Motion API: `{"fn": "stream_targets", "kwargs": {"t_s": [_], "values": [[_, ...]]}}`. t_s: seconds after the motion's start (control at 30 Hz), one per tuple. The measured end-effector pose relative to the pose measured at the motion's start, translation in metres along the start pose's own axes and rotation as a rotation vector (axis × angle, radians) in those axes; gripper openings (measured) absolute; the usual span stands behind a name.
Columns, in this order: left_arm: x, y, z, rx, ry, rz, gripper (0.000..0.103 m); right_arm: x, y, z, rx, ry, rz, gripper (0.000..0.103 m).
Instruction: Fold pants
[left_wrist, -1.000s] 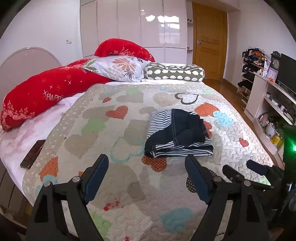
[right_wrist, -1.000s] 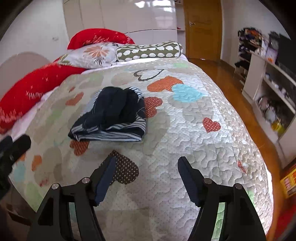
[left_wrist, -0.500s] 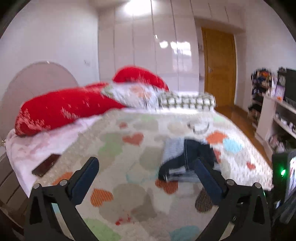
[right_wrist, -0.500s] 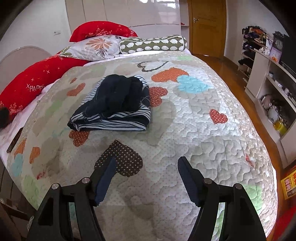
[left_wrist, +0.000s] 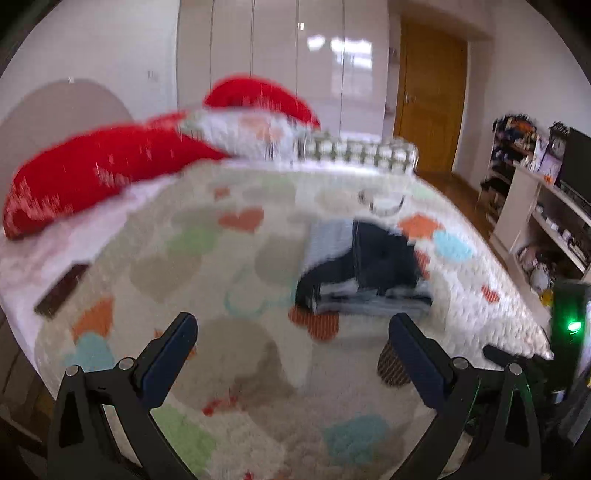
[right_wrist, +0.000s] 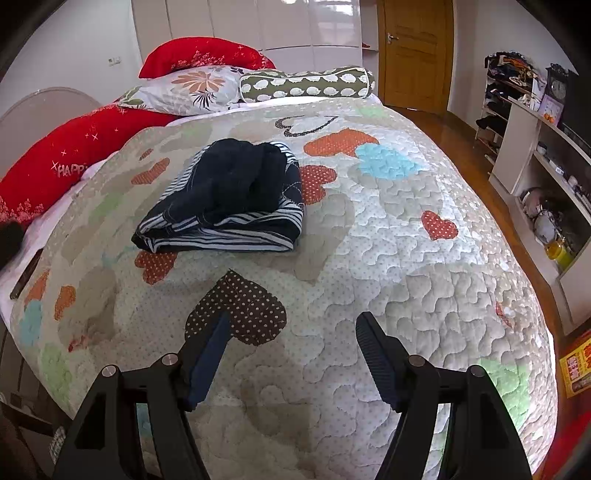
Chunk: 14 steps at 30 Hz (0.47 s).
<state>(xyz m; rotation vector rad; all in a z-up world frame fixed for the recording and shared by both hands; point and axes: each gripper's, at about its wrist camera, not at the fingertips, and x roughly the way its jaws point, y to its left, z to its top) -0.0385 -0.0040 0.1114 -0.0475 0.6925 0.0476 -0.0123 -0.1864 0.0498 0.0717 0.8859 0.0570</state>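
Pants (right_wrist: 225, 199) sit folded in a compact stack mid-bed (right_wrist: 406, 258), so my left tongs (left_wrist: 291, 332), just spread wide, and right tongs (right_wrist: 291, 336) hang released, empty, well short of them.

1. One bed, spread with one heart-patterned quilt (right_wrist: 424, 258), filled the middle of the scene.
2. One folded bundle of dark and striped pants (right_wrist: 225, 199) lay on the quilt, left of centre and towards the far end.
3. Four pillows sat at the far left: two red pillows (right_wrist: 55, 166), one floral pillow (right_wrist: 192, 90) and one green spotted bolster (right_wrist: 306, 85).
4. One dark flat object (left_wrist: 61, 290), too blurred to name, lay at the left edge of the bed.
5. One wooden door (right_wrist: 413, 55) stood at the far right.
6. One white shelf unit (right_wrist: 532, 147) lined the right wall.
7. Two grippers were near: one left gripper (left_wrist: 291, 332) and one right gripper (right_wrist: 291, 328).
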Motion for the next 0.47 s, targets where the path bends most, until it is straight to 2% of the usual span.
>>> {"fn": "stream_targets", "kwargs": {"t_s": [0.23, 0.47], "values": [[0.028, 0.007, -0.019, -0.021, 0.119, -0.027, 0.103, 0.005, 0.006, -0.003, -0.037, -0.009, -0.023, 0.077], [0.037, 0.007, -0.021, -0.006, 0.137, -0.003, 0.103, 0.019, 0.011, -0.004, -0.049, 0.022, -0.025, 0.077]]}}
